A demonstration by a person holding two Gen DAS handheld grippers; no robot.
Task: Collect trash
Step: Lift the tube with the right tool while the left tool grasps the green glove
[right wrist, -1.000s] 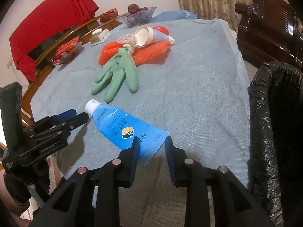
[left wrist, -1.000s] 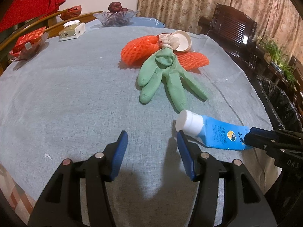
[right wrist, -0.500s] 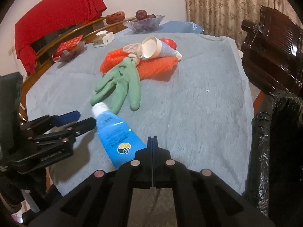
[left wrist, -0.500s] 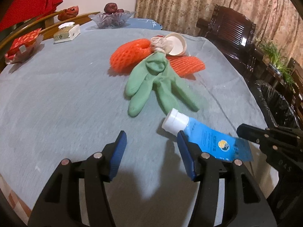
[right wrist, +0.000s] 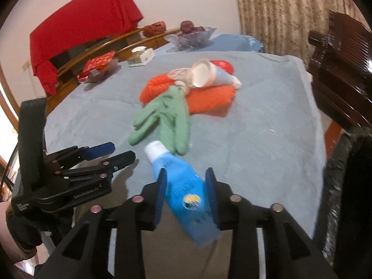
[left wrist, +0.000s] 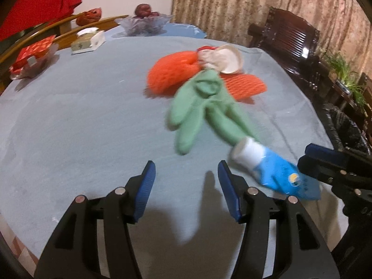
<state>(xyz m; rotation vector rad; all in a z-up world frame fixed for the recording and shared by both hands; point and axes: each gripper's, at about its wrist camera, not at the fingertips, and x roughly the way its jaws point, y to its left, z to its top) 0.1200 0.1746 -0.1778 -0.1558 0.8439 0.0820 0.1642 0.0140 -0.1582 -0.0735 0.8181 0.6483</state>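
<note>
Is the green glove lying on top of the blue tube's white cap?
No. In the right wrist view the green glove lies on the cloth just beyond the cap of the blue tube.

Both grippers are black plastic, the left gripper (left wrist: 186, 174) and right gripper (right wrist: 186, 186) alike, with ribbed blue pads inside each jaw, silver round rivets behind them, white lettering on the left's side

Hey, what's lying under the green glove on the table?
The green glove has its cuff end on the orange foam nets; its fingers lie on the tablecloth. Anything beneath the glove itself is covered.
</note>
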